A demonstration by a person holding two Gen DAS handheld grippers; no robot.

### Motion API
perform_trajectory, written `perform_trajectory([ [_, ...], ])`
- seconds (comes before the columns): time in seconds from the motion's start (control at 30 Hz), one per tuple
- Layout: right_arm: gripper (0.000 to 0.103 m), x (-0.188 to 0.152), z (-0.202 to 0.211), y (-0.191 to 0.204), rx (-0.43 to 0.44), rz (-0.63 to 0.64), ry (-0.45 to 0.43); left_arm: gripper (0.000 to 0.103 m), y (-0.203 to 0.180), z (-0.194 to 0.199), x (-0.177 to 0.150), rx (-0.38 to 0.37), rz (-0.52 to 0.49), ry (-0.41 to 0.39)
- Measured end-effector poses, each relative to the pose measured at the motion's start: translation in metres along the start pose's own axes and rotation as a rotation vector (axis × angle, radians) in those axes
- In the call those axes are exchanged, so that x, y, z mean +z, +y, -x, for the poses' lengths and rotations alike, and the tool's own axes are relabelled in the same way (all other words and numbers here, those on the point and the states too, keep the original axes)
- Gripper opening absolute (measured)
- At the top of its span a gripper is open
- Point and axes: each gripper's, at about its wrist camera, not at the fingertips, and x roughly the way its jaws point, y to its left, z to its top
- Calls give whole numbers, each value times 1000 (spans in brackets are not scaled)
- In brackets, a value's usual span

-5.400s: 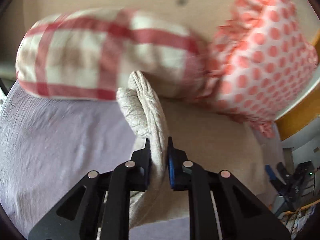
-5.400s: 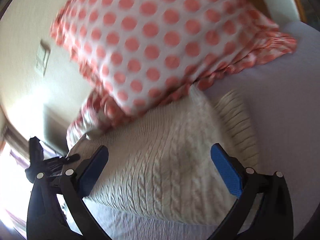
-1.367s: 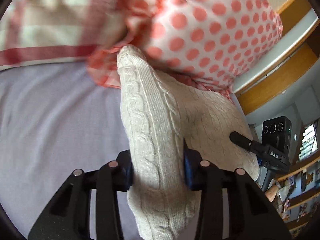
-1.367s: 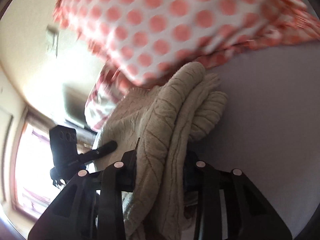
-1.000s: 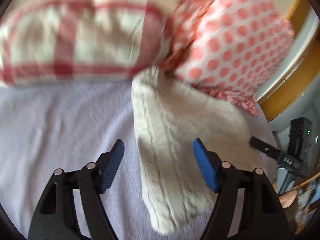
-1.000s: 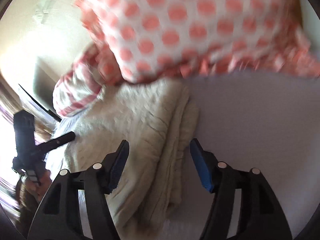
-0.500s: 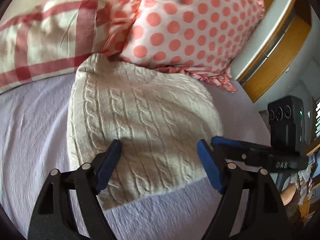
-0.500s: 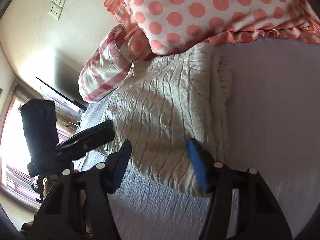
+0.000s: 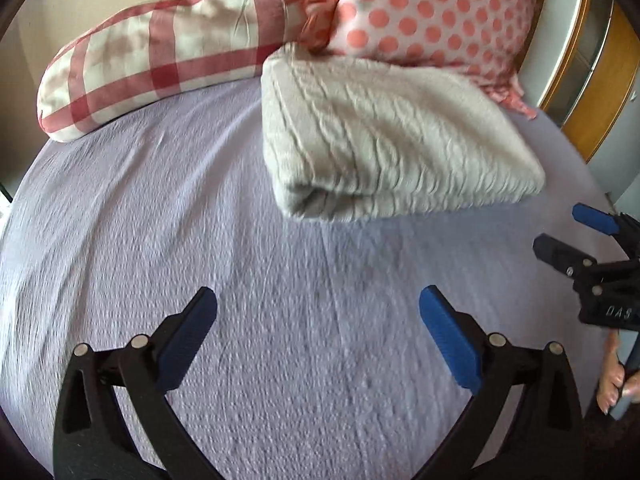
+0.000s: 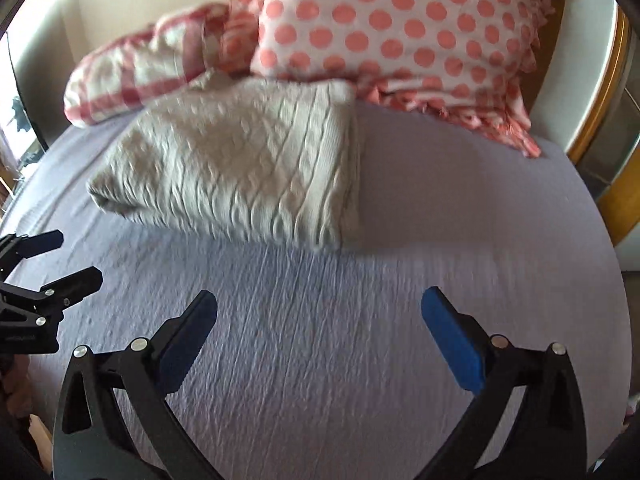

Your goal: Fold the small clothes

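Note:
A cream cable-knit sweater lies folded in a thick rectangle on the lilac bed sheet, its far edge against the pillows. It also shows in the right wrist view. My left gripper is open and empty, held over bare sheet well short of the sweater. My right gripper is open and empty, also over bare sheet in front of the sweater. The right gripper shows at the right edge of the left wrist view, and the left gripper at the left edge of the right wrist view.
A red-checked pillow and a coral polka-dot pillow lie at the head of the bed behind the sweater. A wooden frame runs along the right side. The sheet's right edge drops off.
Both grippers were shut on the sweater, then opened and let it go. They have since pulled back, and the folded sweater now lies farther away on the sheet.

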Motion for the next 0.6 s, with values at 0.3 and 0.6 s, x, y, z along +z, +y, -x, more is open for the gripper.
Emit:
perform_trajectory([
  [0.3, 102, -10, -16, -1, -34, -39, 45, 101, 7, -7, -4, 71, 32, -12],
  [0.6, 102, -13, -14, 0, -63, -55, 42, 101, 12, -16, -4, 67, 65, 8],
])
